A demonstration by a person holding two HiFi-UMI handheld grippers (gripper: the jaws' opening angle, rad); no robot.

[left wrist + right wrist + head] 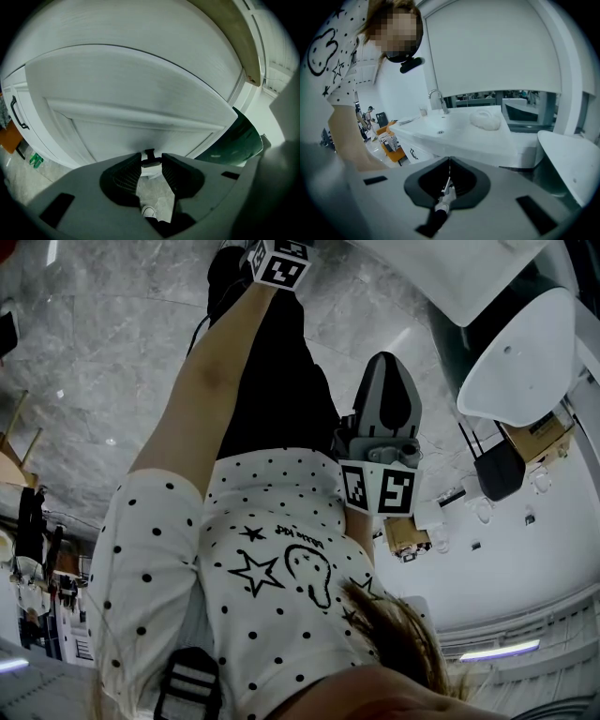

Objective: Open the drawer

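Left arm (202,399) is bare and stretched out straight, running up the head view to the left gripper's marker cube (281,263) at the top edge. In the left gripper view, the left gripper (151,158) has its jaws drawn in close, with only a narrow gap. The tips look pinched on a small pale handle (151,164), though true contact is hard to judge. The right gripper (449,161) is held in close to the torso and points forward, with its jaws pressed fully together and nothing between them. Its marker cube (380,488) faces the head camera.
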